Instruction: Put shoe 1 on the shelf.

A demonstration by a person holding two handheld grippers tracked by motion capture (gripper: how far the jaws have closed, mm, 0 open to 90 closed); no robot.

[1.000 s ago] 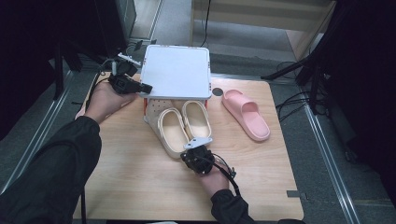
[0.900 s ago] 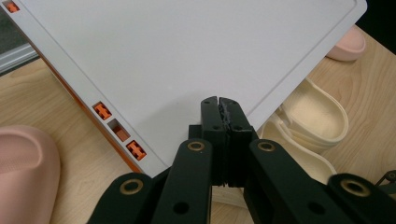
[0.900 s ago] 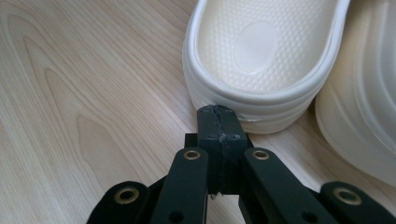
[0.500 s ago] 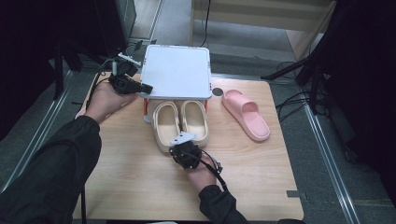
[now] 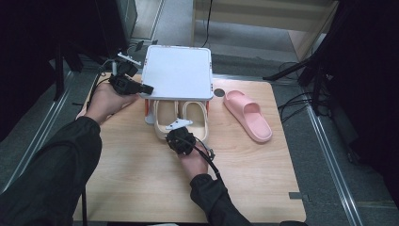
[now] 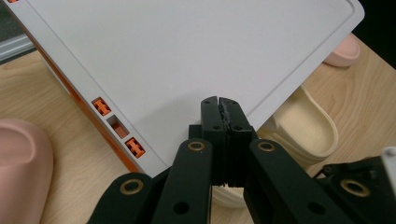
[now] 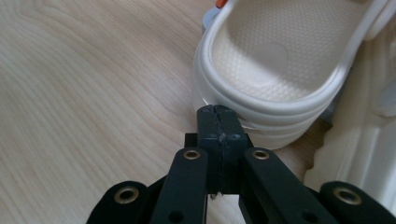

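**Cream slippers under the white rack**

The wooden bench (image 5: 141, 165) carries a white rack (image 5: 176, 73), its top tilted. Under it lie two cream slippers (image 5: 195, 115); a pink slipper (image 5: 247, 115) lies well apart. The left gripper (image 6: 219, 105), jaws pressed together, rests at the rack's edge. The right gripper (image 7: 217, 116), also pressed together, touches one cream slipper's heel.

You have even overhead light on the table (image 5: 141, 179), while the surroundings fall to near black. The white shelf top (image 5: 176, 73) reads bright, without hard glare. Shadows are soft and short beneath the cream slippers (image 7: 280, 70). Your high view is slightly soft; both gripper views blur at the nearest black linkages.
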